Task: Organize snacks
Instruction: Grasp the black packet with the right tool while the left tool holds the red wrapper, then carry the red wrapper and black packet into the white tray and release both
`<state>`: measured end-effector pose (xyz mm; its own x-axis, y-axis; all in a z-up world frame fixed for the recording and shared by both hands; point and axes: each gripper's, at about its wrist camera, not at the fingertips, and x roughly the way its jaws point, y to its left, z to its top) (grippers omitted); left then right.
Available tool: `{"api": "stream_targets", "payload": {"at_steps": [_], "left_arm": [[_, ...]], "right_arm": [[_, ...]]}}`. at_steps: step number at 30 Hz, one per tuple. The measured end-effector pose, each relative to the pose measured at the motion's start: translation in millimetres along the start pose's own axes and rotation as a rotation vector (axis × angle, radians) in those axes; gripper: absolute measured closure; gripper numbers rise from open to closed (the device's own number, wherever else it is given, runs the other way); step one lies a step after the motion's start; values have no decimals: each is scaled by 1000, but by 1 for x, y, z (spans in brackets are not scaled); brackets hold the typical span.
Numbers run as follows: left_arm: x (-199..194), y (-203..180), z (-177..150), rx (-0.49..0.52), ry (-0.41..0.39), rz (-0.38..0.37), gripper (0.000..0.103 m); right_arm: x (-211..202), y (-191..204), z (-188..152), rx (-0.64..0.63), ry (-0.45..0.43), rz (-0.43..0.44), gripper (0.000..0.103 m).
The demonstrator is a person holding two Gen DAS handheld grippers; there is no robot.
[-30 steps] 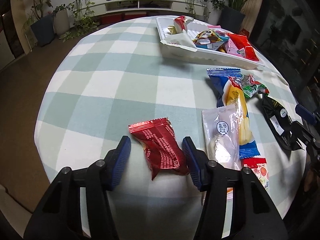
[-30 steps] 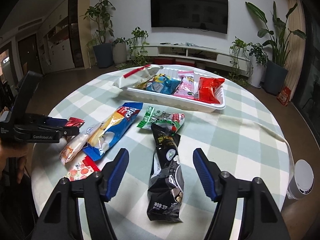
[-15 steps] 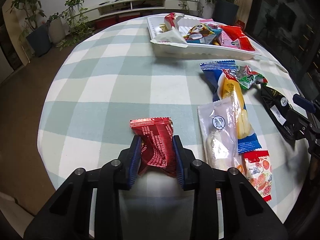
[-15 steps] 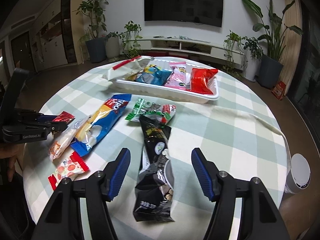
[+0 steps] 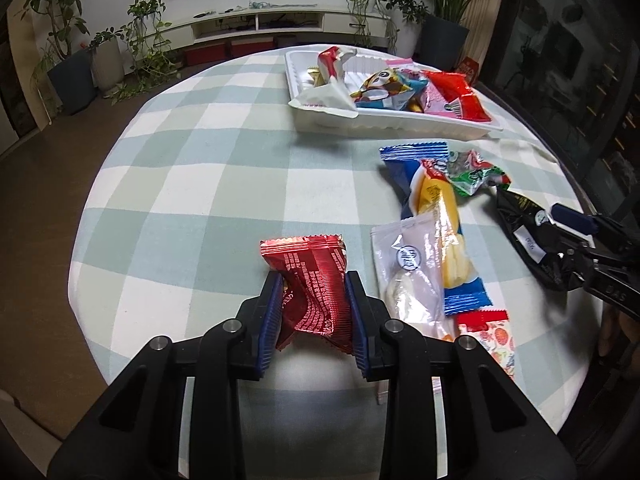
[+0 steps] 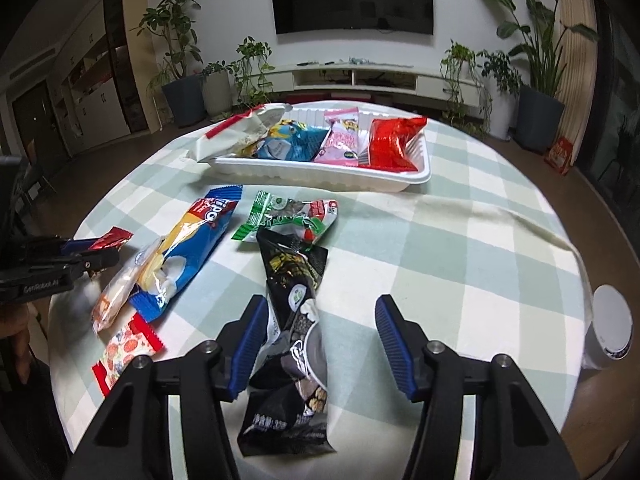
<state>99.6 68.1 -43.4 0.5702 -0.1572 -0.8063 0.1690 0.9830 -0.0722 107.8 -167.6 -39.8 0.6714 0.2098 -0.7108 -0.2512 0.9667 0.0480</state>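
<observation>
Now the left tool (image 5: 312, 312) stands clamped on the red snack packet (image 5: 312, 280), crumpled between its pads; a second ago those pads stood apart beside it. Ahead of the right tool (image 6: 316, 336), whose jaws are closing, the black snack bag (image 6: 292, 320) lies between them on the tabletop (image 6: 460, 248), touching the left pad only.

Crinkled red snack packet (image 5: 314, 282), clamped

"GenRobot.AI" on left claw (image 6: 86, 254) body; "Tipo" on blue-yellow packet (image 6: 188, 248).

six loose snack packets (image 6: 292, 312); one tray (image 6: 416, 178)
</observation>
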Motion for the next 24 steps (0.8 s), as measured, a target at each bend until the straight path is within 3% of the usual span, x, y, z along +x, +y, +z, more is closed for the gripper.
{"api": "stream_targets", "payload": {"at_steps": [10, 13, 15, 17, 24], "left_arm": [[-4, -2, -1, -8, -9, -43, 74], [-4, -2, -2, -9, -7, -51, 74], [-4, -3, -2, -9, -6, -56, 74], [-4, -3, -2, -7, -6, -60, 74], [-4, -4, -2, -7, -6, -64, 74]], "right_arm": [[21, 19, -6, -104, 76, -29, 45], [18, 16, -7, -85, 83, -17, 46], [16, 16, -8, -89, 85, -15, 50], [14, 19, -10, -102, 84, -8, 62], [11, 14, -9, -55, 87, 33, 70]]}}
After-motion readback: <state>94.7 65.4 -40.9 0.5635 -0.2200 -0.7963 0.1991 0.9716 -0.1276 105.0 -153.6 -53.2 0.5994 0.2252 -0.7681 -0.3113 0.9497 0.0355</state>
